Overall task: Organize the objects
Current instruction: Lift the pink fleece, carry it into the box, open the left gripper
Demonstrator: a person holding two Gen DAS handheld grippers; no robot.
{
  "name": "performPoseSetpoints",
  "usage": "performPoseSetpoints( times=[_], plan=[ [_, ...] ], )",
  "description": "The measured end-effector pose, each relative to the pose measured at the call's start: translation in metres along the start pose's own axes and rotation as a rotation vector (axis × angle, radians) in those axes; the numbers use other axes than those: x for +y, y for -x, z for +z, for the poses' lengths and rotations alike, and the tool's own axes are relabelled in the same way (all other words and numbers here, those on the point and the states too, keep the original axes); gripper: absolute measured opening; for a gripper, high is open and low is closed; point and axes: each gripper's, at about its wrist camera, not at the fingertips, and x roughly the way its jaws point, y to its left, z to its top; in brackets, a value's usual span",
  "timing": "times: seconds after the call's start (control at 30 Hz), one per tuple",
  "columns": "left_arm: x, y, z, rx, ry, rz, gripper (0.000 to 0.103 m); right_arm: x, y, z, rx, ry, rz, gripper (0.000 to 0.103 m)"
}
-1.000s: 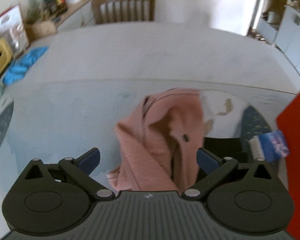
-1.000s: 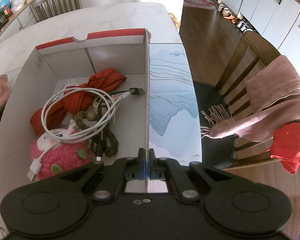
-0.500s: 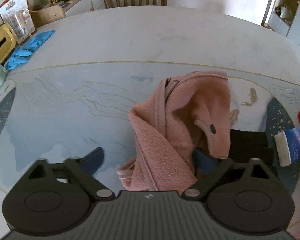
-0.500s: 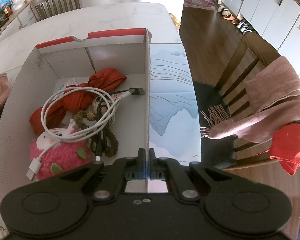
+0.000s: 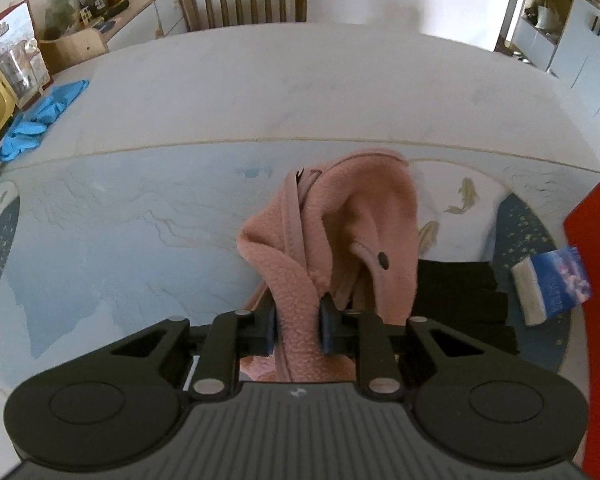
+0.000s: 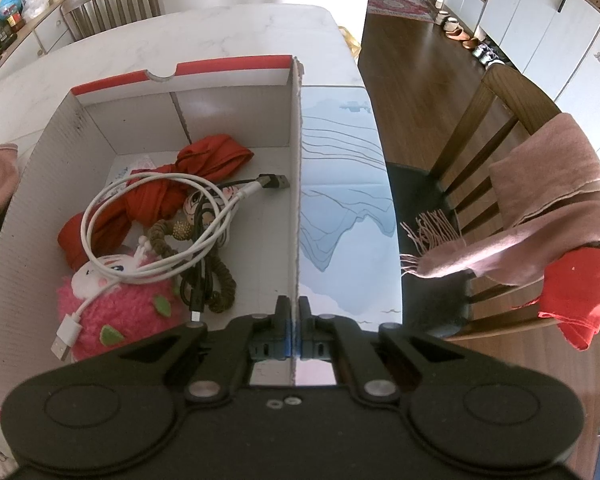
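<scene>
Left gripper (image 5: 297,330) clamped on pink fleece garment (image 5: 340,236) lifted off table mat, still outside white corrugated cardboard box (image 6: 44,184); right gripper (image 6: 293,330) pinches its wall; 4+ items already inside.

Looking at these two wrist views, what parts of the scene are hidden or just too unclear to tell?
- Left wrist view: the lower part of the pink fleece garment is hidden behind the left hand-held gripper.
- Left wrist view: the black item is partly covered by the fleece; what it is cannot be told.
- Left wrist view: the red box is cut off by the frame edge.
- Right wrist view: the toys under the white cable are partly buried.
</scene>
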Motion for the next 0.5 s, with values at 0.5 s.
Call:
performPoseSetpoints(
  times=[0.5],
  plan=[
    [-0.023, 0.078, 0.019, -0.111, -0.057, -0.165, 0.016, 0.000, 0.000, 0.000, -0.001, 0.005, -0.003, 0.001]
  ],
)
